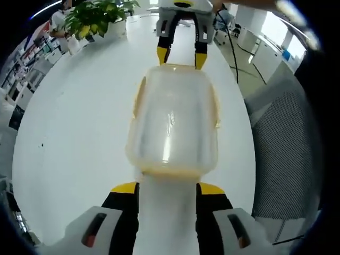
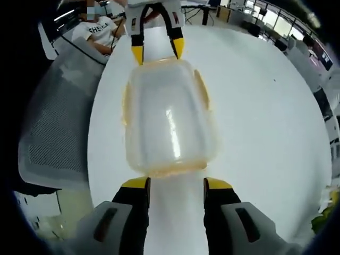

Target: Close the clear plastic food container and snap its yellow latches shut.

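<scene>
Container (image 1: pixel 172 125), of clear plastic with its lid seated on top, is seen lying on the white bench (image 1: pixel 79 143), between the two tools. Its long axis runs from one tool to the other, so that one short end is pointed at the left tool (image 1: pixel 168 188) and the far short end at the right tool (image 1: pixel 181 57). Yellow latches (image 1: pixel 139 95) are seen along its long sides, lying close to the walls; whether they are snapped cannot be told.

In the left gripper view, the left tool is held low and level with the bench, its yellow-tipped jaws spread apart and set just before the near end of the container, nothing being gripped. The right tool is seen at the far end, facing back, its jaws also parted and its tips close to the rim.

In the right gripper view the same is shown reversed: the right tool (image 2: pixel 176 184) open at the near end of the container (image 2: pixel 167 119), the left tool (image 2: pixel 158 52) open at the far end. A mesh chair (image 2: pixel 56 133) is stood beside the bench (image 2: pixel 265 133).
</scene>
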Demonstrator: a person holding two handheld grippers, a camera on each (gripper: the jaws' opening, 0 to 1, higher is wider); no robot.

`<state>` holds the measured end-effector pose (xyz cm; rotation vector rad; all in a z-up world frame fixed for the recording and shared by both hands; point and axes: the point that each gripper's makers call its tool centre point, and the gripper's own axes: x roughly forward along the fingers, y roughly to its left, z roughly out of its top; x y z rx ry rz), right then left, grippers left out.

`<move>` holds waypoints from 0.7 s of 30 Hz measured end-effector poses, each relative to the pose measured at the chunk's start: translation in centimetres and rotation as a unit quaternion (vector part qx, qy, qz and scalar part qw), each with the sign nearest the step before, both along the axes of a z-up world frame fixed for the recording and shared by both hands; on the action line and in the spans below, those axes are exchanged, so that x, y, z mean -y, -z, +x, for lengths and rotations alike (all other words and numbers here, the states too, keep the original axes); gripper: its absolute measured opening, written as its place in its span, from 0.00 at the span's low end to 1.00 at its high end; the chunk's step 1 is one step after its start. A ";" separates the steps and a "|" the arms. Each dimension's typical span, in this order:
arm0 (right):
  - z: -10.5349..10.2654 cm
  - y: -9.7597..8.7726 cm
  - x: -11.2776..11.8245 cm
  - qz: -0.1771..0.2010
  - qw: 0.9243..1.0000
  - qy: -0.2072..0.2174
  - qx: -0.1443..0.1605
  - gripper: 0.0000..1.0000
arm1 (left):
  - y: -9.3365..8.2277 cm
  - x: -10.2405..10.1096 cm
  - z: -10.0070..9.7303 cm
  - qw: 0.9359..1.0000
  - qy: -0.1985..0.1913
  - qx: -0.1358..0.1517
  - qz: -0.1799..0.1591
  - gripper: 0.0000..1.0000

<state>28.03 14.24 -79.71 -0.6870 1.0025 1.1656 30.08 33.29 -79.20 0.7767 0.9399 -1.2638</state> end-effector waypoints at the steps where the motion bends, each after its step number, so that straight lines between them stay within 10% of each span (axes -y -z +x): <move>1: 0.0 -0.1 0.0 0.009 1.000 0.010 -0.004 0.37 | -0.1 -0.1 0.1 1.000 -0.017 -0.004 -0.011 0.36; 17: -0.3 -2.2 -0.4 0.125 0.972 0.192 -0.053 0.36 | -1.5 0.4 -0.1 0.972 -0.188 -0.062 -0.130 0.31; 21: 0.1 -2.1 -0.6 0.143 0.961 0.227 -0.064 0.35 | -1.8 1.1 0.2 0.955 -0.231 -0.087 -0.161 0.32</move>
